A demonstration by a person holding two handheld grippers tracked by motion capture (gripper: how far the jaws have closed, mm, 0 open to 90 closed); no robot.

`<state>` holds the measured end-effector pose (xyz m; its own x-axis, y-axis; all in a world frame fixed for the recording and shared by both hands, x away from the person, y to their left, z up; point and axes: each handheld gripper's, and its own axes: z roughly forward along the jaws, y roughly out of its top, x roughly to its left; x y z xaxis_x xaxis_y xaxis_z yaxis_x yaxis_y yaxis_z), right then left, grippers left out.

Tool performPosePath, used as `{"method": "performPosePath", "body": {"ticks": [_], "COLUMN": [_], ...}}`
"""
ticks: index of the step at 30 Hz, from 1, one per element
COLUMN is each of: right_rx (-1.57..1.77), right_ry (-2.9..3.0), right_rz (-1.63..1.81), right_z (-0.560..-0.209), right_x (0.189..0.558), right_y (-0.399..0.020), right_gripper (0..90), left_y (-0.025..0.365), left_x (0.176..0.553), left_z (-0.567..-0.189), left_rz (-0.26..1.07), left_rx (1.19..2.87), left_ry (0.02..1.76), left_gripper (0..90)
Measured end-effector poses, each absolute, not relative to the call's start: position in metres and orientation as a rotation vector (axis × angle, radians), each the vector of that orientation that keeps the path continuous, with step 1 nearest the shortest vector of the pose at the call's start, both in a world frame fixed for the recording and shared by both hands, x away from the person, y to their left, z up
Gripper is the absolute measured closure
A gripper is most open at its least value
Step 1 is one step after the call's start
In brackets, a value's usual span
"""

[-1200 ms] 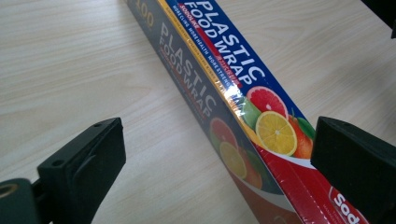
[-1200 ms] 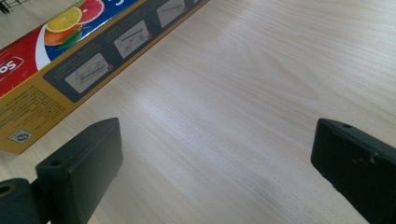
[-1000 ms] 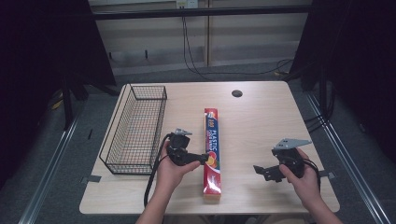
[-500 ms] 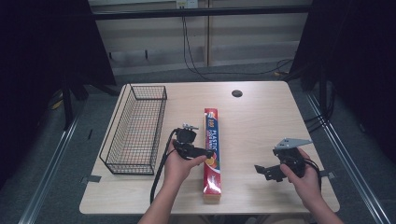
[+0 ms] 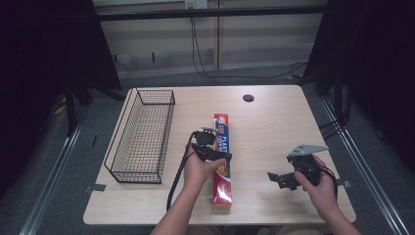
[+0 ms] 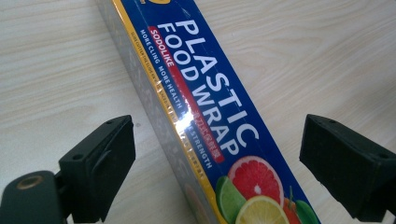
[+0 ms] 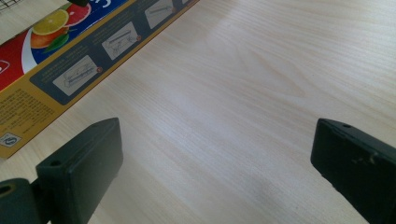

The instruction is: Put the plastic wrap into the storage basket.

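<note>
A long box of plastic food wrap [image 5: 222,188] lies lengthwise in the middle of the light wooden table [image 5: 274,127]. Its blue top with citrus pictures [image 6: 205,107] runs diagonally through the left gripper view. My left gripper [image 5: 219,152] is open and sits over the box's middle, with one jaw on each side of it [image 6: 215,154] and neither jaw touching. My right gripper [image 5: 280,179] is open near the front right of the table, well to the right of the box. Between its jaws [image 7: 215,158] is bare wood, and the box's side panel [image 7: 70,42] shows at the upper left.
A black wire basket [image 5: 142,134] stands along the left side of the table, a hand's width from the box. A dark round cable hole [image 5: 248,98] sits near the far edge. Black cables trail from both grippers toward the front edge.
My left gripper has moved away from the front edge and to the right, from beside the box to over its middle. The right gripper has stayed where it was.
</note>
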<state>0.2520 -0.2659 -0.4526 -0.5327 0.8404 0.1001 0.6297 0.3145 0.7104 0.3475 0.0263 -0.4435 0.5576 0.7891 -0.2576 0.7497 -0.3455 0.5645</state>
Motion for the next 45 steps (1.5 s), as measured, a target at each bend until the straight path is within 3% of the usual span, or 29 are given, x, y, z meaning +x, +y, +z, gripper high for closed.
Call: {"method": "performPosePath", "body": {"ticks": [29,45], "right_rx": [1.317,1.322], "right_ry": [2.282,2.279], "right_rz": [1.076,1.078], "right_z": [-0.449,-0.449], "right_x": [0.252,0.252], "right_y": [-0.267,-0.267], "right_gripper": [2.0,2.0], "left_y": [0.004,0.001], "left_x": [0.361,0.361], "left_z": [-0.457,-0.464], "left_rz": [0.123,0.077], "left_rx": [2.220,2.220], "left_ry": [1.327,1.392], "left_gripper": [14.7,22.5]}}
